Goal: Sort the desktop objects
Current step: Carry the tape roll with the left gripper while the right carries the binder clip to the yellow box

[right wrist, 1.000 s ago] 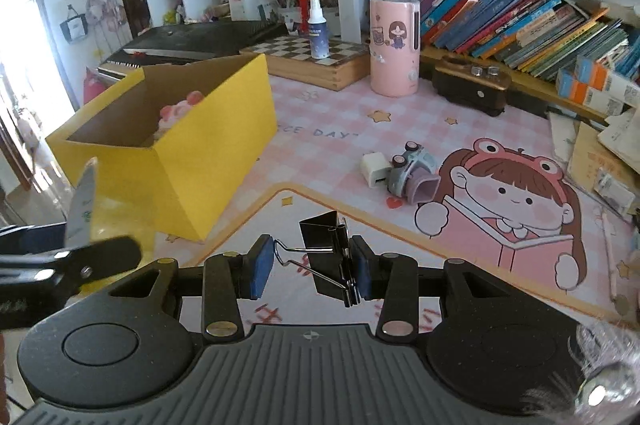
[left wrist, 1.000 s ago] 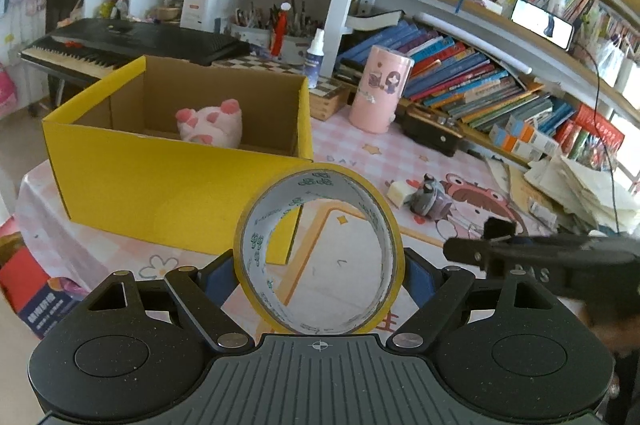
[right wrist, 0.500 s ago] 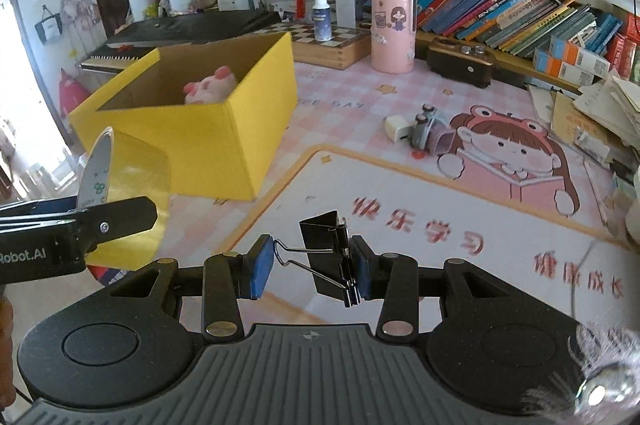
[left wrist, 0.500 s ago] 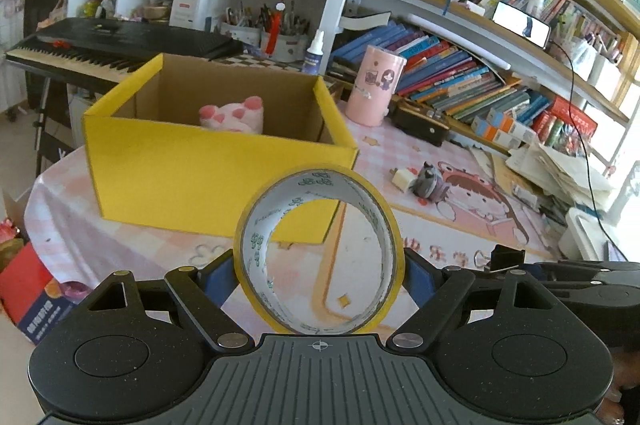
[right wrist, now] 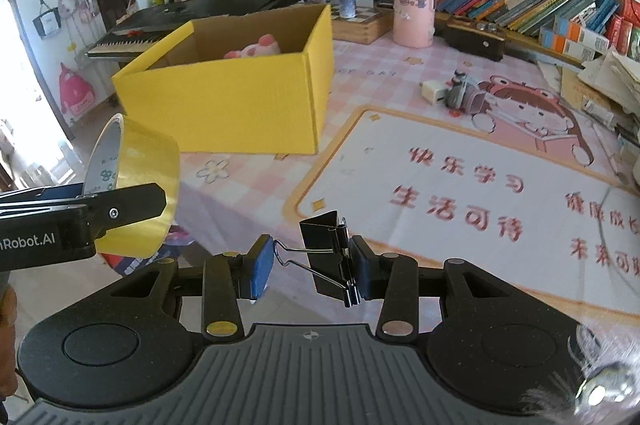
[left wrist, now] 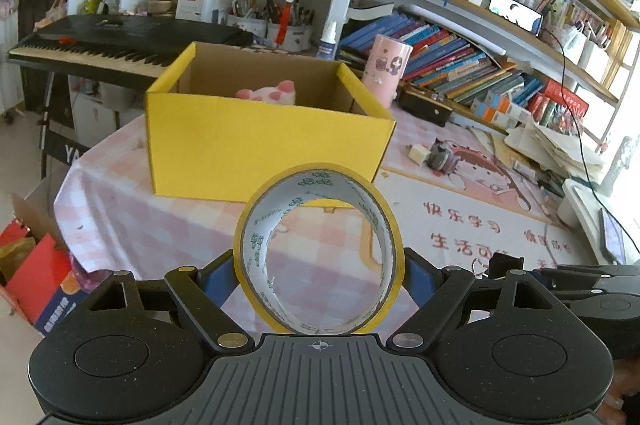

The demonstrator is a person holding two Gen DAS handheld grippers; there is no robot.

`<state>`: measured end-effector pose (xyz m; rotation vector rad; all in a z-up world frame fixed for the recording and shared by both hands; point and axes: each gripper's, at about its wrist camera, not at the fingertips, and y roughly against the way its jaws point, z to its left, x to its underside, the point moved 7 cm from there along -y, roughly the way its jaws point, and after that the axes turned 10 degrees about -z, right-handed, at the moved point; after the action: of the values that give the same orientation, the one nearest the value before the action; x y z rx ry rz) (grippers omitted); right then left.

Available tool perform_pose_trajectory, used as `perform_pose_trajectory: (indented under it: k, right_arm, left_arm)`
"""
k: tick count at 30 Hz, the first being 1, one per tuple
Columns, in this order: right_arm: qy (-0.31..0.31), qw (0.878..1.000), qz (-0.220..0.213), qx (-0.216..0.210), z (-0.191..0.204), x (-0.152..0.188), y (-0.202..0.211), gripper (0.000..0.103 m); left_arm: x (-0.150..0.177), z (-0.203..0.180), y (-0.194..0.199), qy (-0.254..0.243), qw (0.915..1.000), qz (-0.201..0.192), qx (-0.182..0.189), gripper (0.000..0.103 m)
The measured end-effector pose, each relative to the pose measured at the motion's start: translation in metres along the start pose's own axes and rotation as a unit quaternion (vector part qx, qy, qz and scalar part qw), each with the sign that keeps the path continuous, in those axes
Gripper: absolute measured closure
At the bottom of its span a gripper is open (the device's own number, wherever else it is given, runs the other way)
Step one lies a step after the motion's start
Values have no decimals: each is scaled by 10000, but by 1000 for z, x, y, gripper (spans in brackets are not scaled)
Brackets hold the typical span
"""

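Left claw clenched across tape roll, upright for carrying | right claw grasping binder clip by its wire handle, seemingly | yellow box at 12 o'clock, holding pink plush, probably the drop-off.

Left tongs: clamped on an upright yellow tape roll.
Yellow cardboard box: open on the desk, beyond the roll.
Inside box: pink plush toy.

Bright daylight, sharp centres (slight motion blur), fisheye bending at the edges.
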<state>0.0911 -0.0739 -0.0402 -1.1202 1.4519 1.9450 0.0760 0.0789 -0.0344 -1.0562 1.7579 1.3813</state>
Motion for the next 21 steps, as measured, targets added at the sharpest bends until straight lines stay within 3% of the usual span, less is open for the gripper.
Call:
perform_pose_trajectory:
  k: [21]
  right_arm:
    - [328,9983,189,-451,68,13,1,65]
  left_arm:
    - [4,48,35,168,9995,-136,-243,18]
